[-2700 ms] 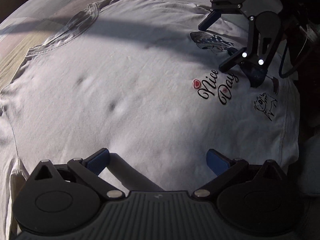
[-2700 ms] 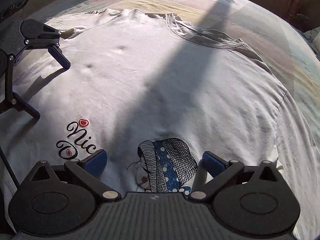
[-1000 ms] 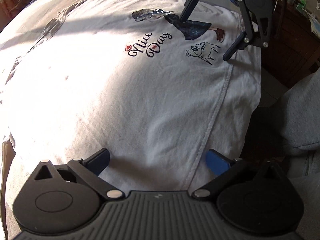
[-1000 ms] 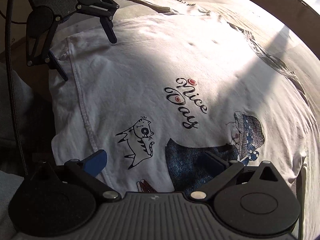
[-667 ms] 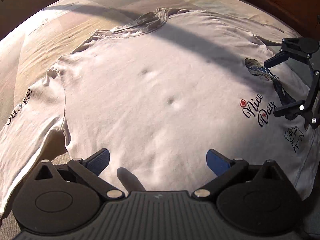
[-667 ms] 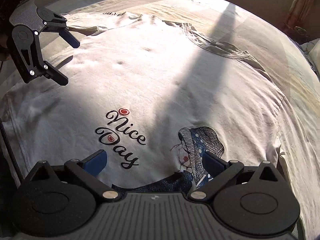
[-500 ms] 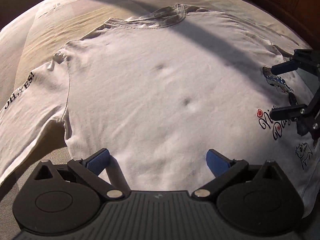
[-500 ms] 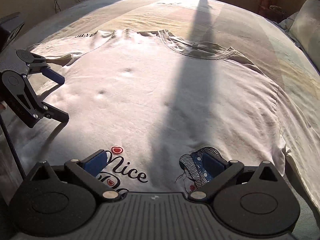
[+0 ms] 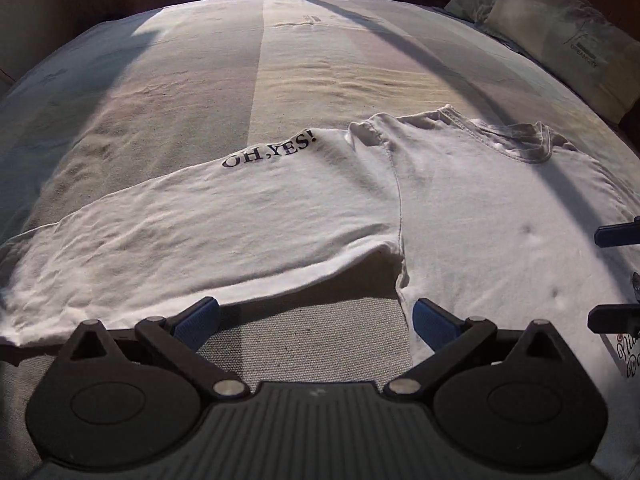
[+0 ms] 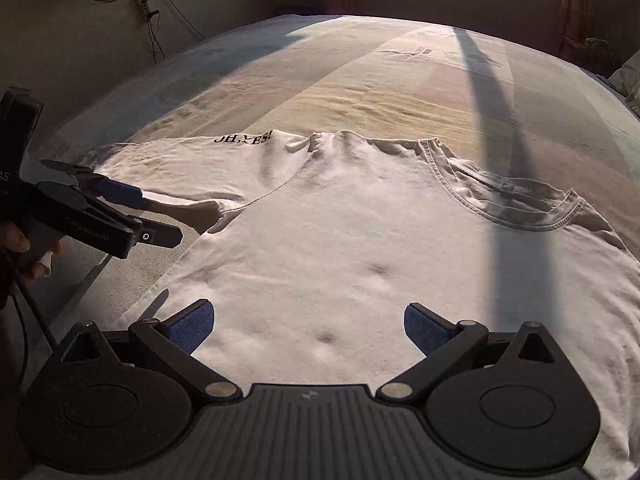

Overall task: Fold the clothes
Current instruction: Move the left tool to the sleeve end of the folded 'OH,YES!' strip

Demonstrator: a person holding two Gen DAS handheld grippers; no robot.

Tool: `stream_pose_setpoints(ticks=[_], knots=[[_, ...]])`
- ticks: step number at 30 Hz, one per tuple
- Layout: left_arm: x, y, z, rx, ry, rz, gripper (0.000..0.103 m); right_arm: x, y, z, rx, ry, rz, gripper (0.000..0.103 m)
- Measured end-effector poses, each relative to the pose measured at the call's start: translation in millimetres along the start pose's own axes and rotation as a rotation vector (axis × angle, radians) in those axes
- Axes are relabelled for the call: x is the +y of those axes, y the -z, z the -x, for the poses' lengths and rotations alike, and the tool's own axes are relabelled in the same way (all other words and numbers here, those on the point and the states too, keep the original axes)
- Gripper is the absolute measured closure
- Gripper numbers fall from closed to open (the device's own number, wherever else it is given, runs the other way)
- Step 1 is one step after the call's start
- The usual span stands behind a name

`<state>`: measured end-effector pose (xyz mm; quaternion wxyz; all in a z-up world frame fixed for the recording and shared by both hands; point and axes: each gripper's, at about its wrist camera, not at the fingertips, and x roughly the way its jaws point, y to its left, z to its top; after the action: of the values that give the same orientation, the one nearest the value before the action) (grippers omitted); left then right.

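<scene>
Both grippers have swung toward the T-shirt (image 9: 480, 208) sleeve (image 9: 200, 232) (jaws spread, empty), left gripper (image 9: 316, 320) at its underarm.

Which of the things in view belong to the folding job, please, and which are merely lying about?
For the job: white T-shirt, its "OH,YES!" sleeve, left gripper, right gripper.

Lying about: pillows, wall cables, bed cover underneath.

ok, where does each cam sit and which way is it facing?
Left wrist: rides the left claw, low over the bed, facing the sleeve marked OH,YES!; its own open fingers show.
Right wrist: on the right claw, above the T-shirt chest, facing the collar; own fingers show.
Shared: sleeve, collar, and each view catches the other claw.
</scene>
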<state>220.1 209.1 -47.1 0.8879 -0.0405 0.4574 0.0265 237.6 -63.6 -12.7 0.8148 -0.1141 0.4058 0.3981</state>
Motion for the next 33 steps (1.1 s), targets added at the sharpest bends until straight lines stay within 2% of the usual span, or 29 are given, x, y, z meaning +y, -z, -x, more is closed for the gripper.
stream_pose_setpoints(ticks=[2,5,8,13,16,21,27,29,33], knots=[[21.6,3.5,2.6,0.003,-0.032,0.051,0.001,14.3,-14.4,-10.6,0.019,-0.039,0.039,0.0],[50.5,9.3,8.4,0.014,-0.09,0.108,0.001,37.9,-40.4,-29.9,0.111,-0.087,0.062,0.0],[81.7,16.0,17.6,-0.002,-0.111,0.185,0.001,59.5,-63.8,-47.0,0.195,-0.129,0.082,0.0],[132.5,28.7,22.3,0.0,-0.158,0.279,0.001,92.7,-94.8,-63.5,0.247,-0.225,0.086,0.0],[154.1,33.6,22.1,0.001,-0.175,0.294,0.001,113.7,-113.8,-76.0,0.276,-0.267,0.087,0.0],[180.1,37.2,12.8,0.032,-0.111,0.335,0.001,141.6,-137.9,-92.4,0.276,-0.297,0.09,0.0],[204.6,36.2,10.8,-0.015,0.0,0.453,0.001,159.2,-156.8,-98.1,0.202,-0.341,0.098,0.0],[215.2,36.0,10.0,-0.028,0.044,0.525,0.001,160.9,-160.8,-100.9,0.192,-0.345,0.088,0.0],[237.0,41.2,11.2,-0.047,0.137,0.743,0.001,161.8,-167.1,-106.7,0.183,-0.338,0.064,0.0]])
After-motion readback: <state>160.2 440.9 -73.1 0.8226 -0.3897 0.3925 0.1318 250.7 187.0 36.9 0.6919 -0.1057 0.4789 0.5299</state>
